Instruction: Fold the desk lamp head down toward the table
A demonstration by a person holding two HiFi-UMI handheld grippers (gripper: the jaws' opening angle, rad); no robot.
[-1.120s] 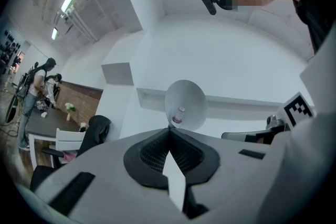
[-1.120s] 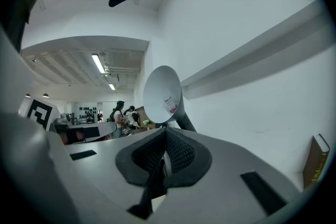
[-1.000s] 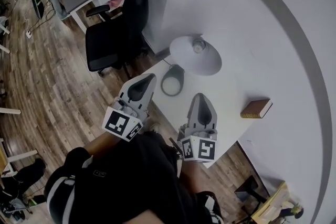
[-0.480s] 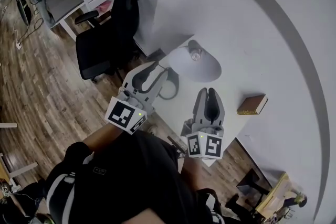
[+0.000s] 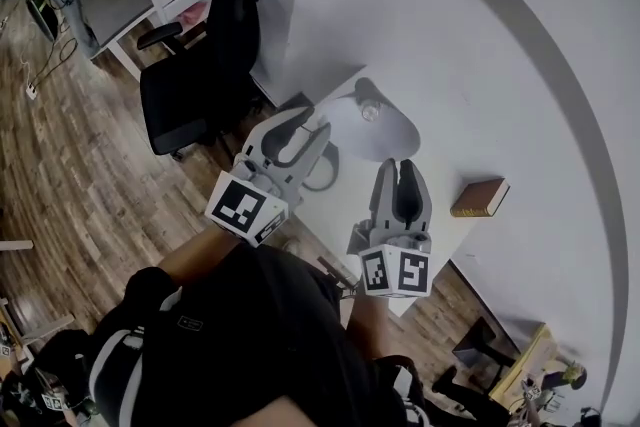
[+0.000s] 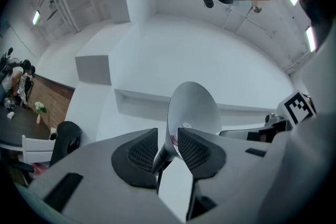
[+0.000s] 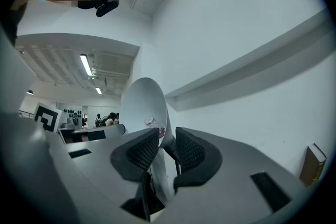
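A white desk lamp stands on the white table (image 5: 448,237). Its cone head (image 5: 385,127) faces up with the bulb showing, and its round base (image 5: 322,177) is partly hidden behind my left gripper. My left gripper (image 5: 310,127) is open just short of the lamp; the lamp head (image 6: 193,110) and its neck show through the gap of the left gripper (image 6: 167,148). My right gripper (image 5: 399,170) is beside it with its jaws opening. Nothing is pressed between them; the lamp head (image 7: 140,107) shows beyond the right gripper (image 7: 167,150).
A brown book (image 5: 483,198) lies on the table to the right, by the wall; the book (image 7: 313,164) also shows at the right gripper view's far right. A black office chair (image 5: 200,65) stands left of the table. A white wall runs behind the lamp.
Both grippers went from shut to open and rose toward the lamp. The left gripper now covers part of the lamp base.
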